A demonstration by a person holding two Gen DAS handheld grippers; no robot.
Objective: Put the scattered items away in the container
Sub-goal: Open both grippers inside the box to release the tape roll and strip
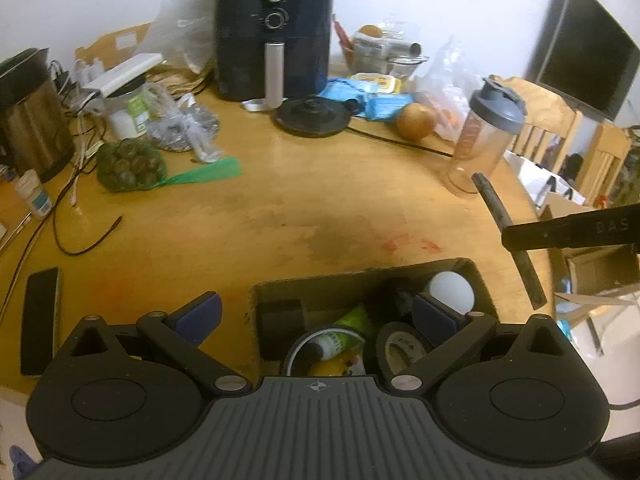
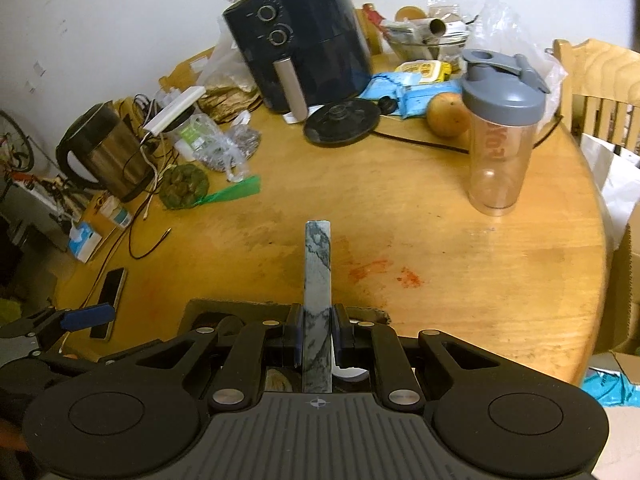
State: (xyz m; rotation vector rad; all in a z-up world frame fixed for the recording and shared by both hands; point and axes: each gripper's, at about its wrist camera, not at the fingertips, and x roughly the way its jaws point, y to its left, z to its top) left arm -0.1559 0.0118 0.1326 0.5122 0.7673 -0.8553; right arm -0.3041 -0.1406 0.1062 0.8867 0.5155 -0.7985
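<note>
My left gripper [image 1: 316, 308] hangs open over an open cardboard box [image 1: 360, 274] at the table's near edge, with nothing between its blue pads [image 1: 196, 312]. Inside the box lie a white ball [image 1: 452, 288], a black tape roll [image 1: 396, 344], a green bottle [image 1: 344, 332] and other small items. My right gripper [image 2: 318, 320] is shut on a long grey marbled bar [image 2: 318, 264] that sticks out forward over the box rim [image 2: 208, 304]. In the left wrist view this bar [image 1: 492, 200] appears dark, slanting at the right above the box's corner.
The round wooden table [image 2: 440, 240] carries a black air fryer [image 1: 274, 36], a steel kettle [image 1: 32, 120], a kettle base [image 1: 312, 114], a clear shaker bottle [image 2: 500, 136], an onion [image 1: 416, 120], a green net bag [image 1: 128, 164], a phone [image 1: 40, 320] and loose cables. Wooden chairs stand to the right.
</note>
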